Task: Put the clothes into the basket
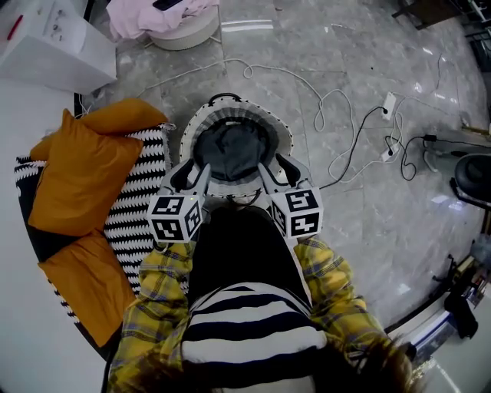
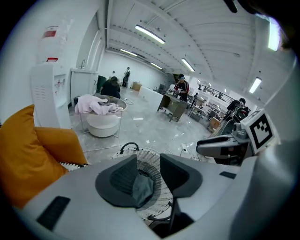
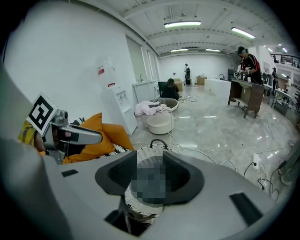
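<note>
A white woven basket (image 1: 201, 123) with a black handle stands on the marble floor, and a dark grey garment (image 1: 234, 150) lies inside it. Both grippers hover side by side over its near rim. My left gripper (image 1: 196, 175) is open; in the left gripper view (image 2: 148, 161) the grey garment (image 2: 142, 187) shows down in the basket (image 2: 161, 194) beyond the parted jaws, apart from the pads. My right gripper (image 1: 276, 170) is open too (image 3: 150, 159), with only the basket (image 3: 140, 204) below it and nothing gripped.
Orange cushions (image 1: 84, 173) lie on a black-and-white striped mat (image 1: 142, 196) left of the basket. White cables (image 1: 337, 100) and a power strip (image 1: 389, 104) trail across the floor at right. A round white stand with pink clothes (image 1: 161, 15) sits behind.
</note>
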